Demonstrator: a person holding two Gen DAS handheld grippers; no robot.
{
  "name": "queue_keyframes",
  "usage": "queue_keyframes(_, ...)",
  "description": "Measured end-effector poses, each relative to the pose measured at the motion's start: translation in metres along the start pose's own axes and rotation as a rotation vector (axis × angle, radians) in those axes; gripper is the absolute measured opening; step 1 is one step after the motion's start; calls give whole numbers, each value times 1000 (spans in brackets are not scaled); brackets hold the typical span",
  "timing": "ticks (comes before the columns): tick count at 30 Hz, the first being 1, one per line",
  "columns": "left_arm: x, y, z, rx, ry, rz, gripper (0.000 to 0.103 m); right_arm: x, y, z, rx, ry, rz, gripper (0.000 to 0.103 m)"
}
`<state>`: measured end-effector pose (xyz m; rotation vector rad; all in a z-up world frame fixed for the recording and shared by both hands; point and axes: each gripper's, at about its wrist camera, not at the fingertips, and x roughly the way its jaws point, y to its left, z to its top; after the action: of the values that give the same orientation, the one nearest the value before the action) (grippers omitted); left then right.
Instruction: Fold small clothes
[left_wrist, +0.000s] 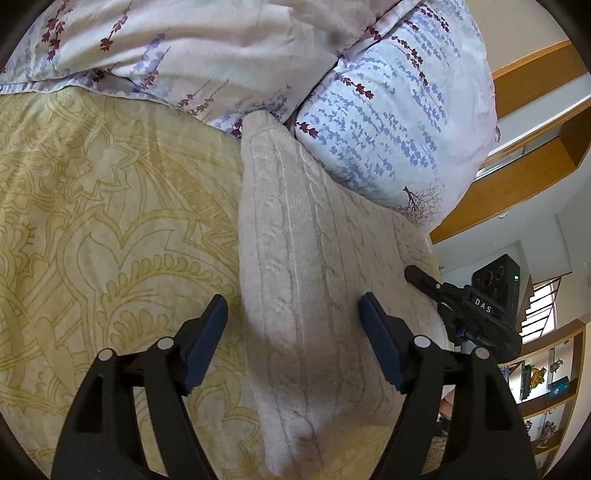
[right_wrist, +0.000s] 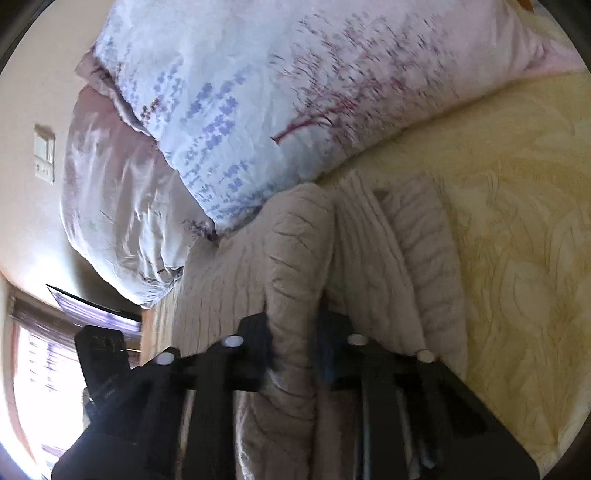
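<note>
Left wrist view. The left gripper (left_wrist: 291, 314) was spread wide, its two blue-padded fingers (left_wrist: 207, 343) well apart and holding nothing. A cream cable-knit sweater (left_wrist: 306, 258) lay between and beneath them, a long folded band running from the bottom of the view up toward the pillows. It rested on a yellow bedspread (left_wrist: 103, 206) with a pale ornamental pattern. The far end of the knit touched a floral pillow (left_wrist: 399, 122) printed with blue and dark red sprigs; a second floral pillow (left_wrist: 177, 48) lay to the left of it. To the right, the right gripper (left_wrist: 469, 299) showed as a black body with a label reading DAS, one finger reaching over the sweater's right edge. Wooden shelves (left_wrist: 546, 391) with small objects stood beyond the bed.

Right wrist view, blurred. The right gripper (right_wrist: 295, 343) was clamped on a raised fold of the cable-knit sweater (right_wrist: 295, 266), the knit bunched up between the two fingers. More of the sweater spread to either side on the yellow bedspread (right_wrist: 517, 258). The floral pillow (right_wrist: 277, 103) sat just beyond the garment, touching it, with a plain lilac pillow (right_wrist: 110, 192) to its left. A wall switch panel (right_wrist: 44, 155) was fixed on the cream wall. A bright window (right_wrist: 40, 376) showed low on the left.
</note>
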<state>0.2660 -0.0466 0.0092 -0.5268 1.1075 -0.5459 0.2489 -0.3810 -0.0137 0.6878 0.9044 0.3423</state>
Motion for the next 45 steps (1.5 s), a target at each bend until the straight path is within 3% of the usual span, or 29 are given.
queue_keyframes(1,0,1,0,-5,3,-5,75,-3,8,-2,-48,-25,-28,17)
queue_keyframes(7,-4,3,-5,-4,11,-19,75,-43,102,-55,-609,-300,-268,16)
queue_keyframes(10,-4,0,-8,4,14,-43,75,-60,126,-76,-770,-415,-335,16)
queue_keyframes(13,-4,-5,-12,16,18,-70,75,-70,130,-82,-833,-492,-401,16)
queue_keyframes(20,7,-21,-21,64,59,-62,75,-50,68,-47,-639,-374,-471,15)
queue_keyframes(27,14,-30,-26,98,80,-73,75,-62,43,-42,-554,-386,-445,15)
queue_keyframes(31,17,-30,-27,94,98,-74,75,-38,13,-26,-405,-232,-473,20)
queue_keyframes(33,11,-28,-29,87,98,-85,75,-48,3,-27,-339,-240,-437,26)
queue_keyframes(35,2,-27,-31,92,92,-88,74,-67,-3,-29,-269,-267,-396,42)
queue_keyframes(36,-1,-26,-33,95,91,-88,74,-80,-7,-32,-228,-278,-348,44)
queue_keyframes(40,-16,-25,-47,120,87,-72,73,-110,-22,-55,-115,-243,-188,45)
queue_keyframes(45,-16,-16,-64,100,116,-51,69,-116,-26,-85,-77,-179,-111,45)
